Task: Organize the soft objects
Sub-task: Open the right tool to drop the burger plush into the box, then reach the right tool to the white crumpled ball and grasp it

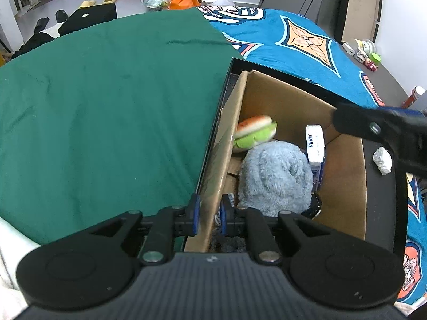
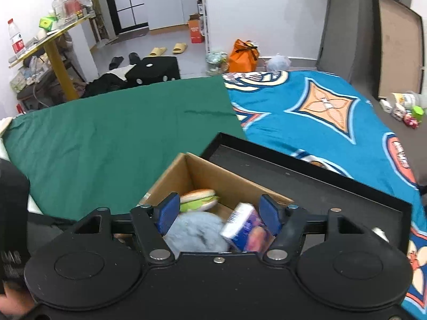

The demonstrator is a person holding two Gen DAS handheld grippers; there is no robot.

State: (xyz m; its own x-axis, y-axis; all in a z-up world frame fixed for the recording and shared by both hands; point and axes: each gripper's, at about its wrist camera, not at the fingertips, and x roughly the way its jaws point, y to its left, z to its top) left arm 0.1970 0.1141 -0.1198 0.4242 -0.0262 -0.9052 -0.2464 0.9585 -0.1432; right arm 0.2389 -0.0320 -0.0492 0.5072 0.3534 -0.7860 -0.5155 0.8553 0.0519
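Left fingers (image 1: 209,214) clamp cardboard box (image 1: 344,186) wall; right fingers (image 2: 218,214) released above burger toy (image 2: 198,200)

A left gripper (image 1: 209,214) clamps the near wall of a cardboard box (image 1: 344,186) sitting in a black tray (image 1: 385,184). Inside lie a plush burger (image 1: 254,132), a fluffy blue cloth (image 1: 275,178) and an upright tissue pack (image 1: 316,146). A green cloth (image 1: 106,93) spreads left.

Matt cardboard box (image 1: 344,186), fluffy plush toy (image 1: 275,181)
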